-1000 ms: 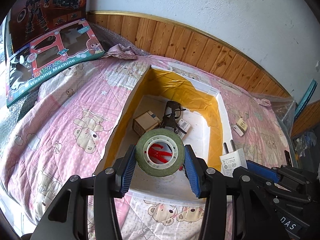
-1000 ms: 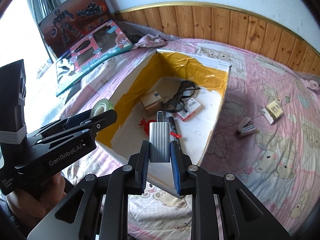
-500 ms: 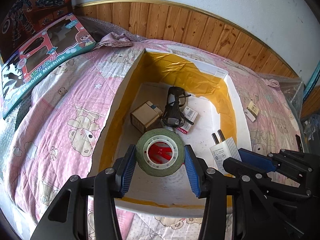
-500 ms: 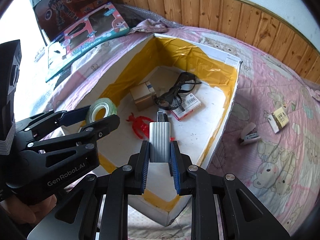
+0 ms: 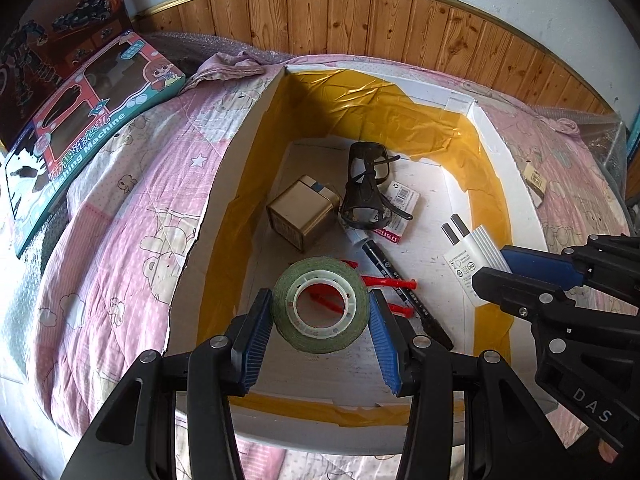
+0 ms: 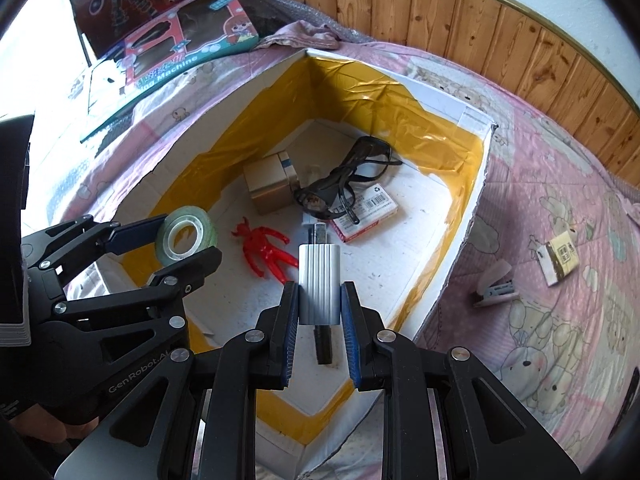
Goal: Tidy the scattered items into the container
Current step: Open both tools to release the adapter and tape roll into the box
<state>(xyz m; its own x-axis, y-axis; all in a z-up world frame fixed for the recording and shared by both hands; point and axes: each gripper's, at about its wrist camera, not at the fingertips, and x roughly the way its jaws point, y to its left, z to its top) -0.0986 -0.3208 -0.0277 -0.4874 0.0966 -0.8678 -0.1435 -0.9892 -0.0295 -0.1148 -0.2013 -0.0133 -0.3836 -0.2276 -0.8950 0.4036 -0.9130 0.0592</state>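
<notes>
My left gripper point(image 5: 320, 316) is shut on a green tape roll point(image 5: 319, 304) and hangs over the near end of the white, yellow-taped box point(image 5: 248, 128). My right gripper point(image 6: 319, 300) is shut on a white plug charger point(image 6: 319, 280), also above the box point(image 6: 472, 200); the same charger point(image 5: 472, 258) shows at the right of the left wrist view. Inside the box lie a small brown carton point(image 5: 302, 214), black glasses point(image 5: 366, 184), a red-and-white packet point(image 5: 400, 210), a black marker pen point(image 5: 404, 292) and a red toy figure point(image 6: 266, 250).
On the pink quilt right of the box lie a small stapler point(image 6: 494, 286) and a yellow-white packet point(image 6: 560, 256). Two toy boxes point(image 5: 80, 120) lean at the left by the wooden wall panel. A crumpled cloth point(image 5: 232, 68) sits behind the box.
Both grippers have moved forward and lower over the box, each still holding its item. The box contents now look closer.
</notes>
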